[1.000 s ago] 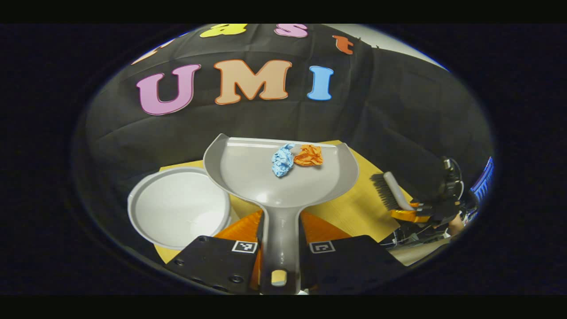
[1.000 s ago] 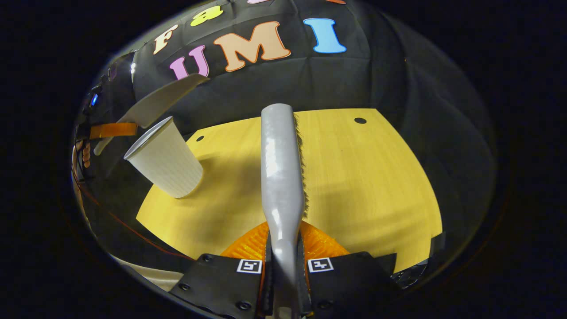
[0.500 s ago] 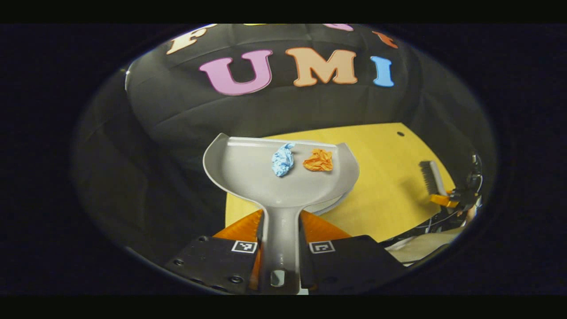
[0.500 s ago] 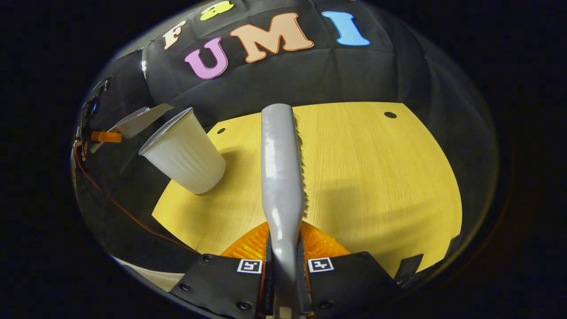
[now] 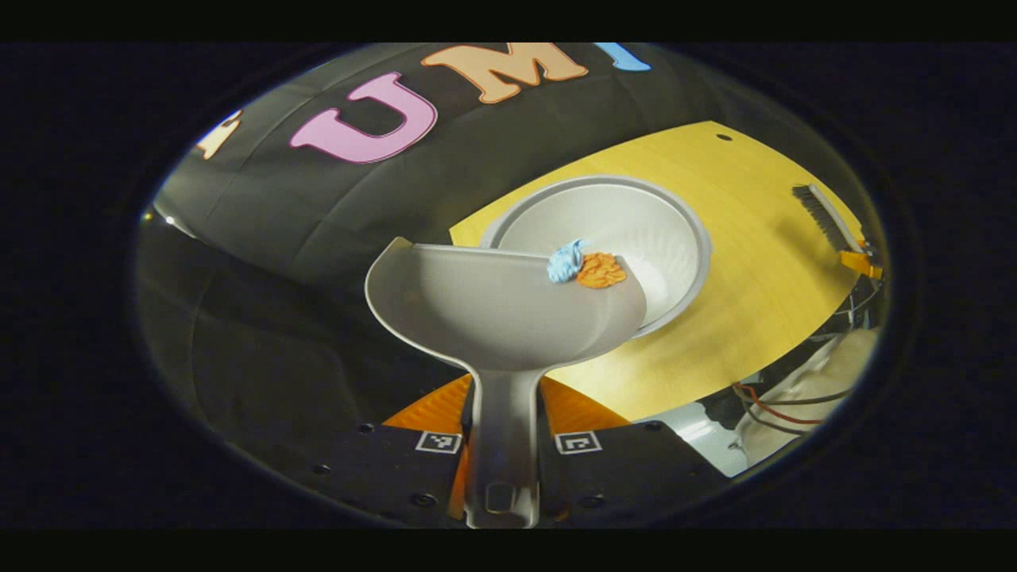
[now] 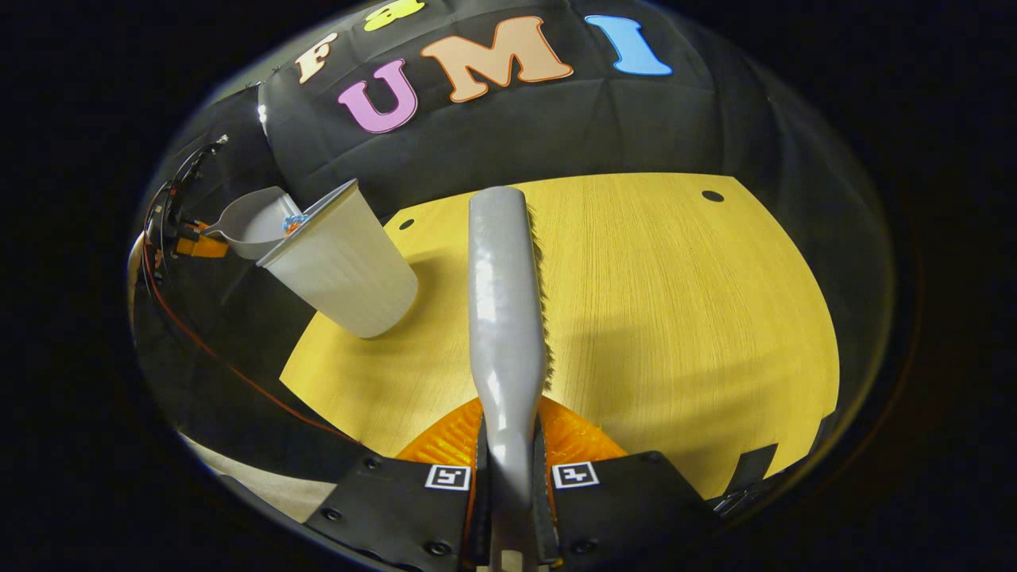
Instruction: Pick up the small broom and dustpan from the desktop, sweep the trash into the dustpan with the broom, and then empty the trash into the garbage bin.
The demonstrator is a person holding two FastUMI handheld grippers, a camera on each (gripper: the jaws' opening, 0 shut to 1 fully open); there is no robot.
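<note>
I hold the stiff, light dustpan (image 5: pixel 493 306) by its handle in the left tool (image 5: pixel 505 445), tilted over the garbage bin (image 5: pixel 691 238), its light paper trash (image 5: pixel 588 268) at the lip, while the right tool (image 6: pixel 508 477) clamps the broom (image 6: pixel 504 302).

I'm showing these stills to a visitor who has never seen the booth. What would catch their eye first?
Most striking are the blue paper wad and orange paper wad sitting at the front lip of the grey dustpan, which the left claw holds tilted over the white garbage bin. In the right gripper view, the grey broom, clamped in the right claw, juts over the yellow desktop.
</note>
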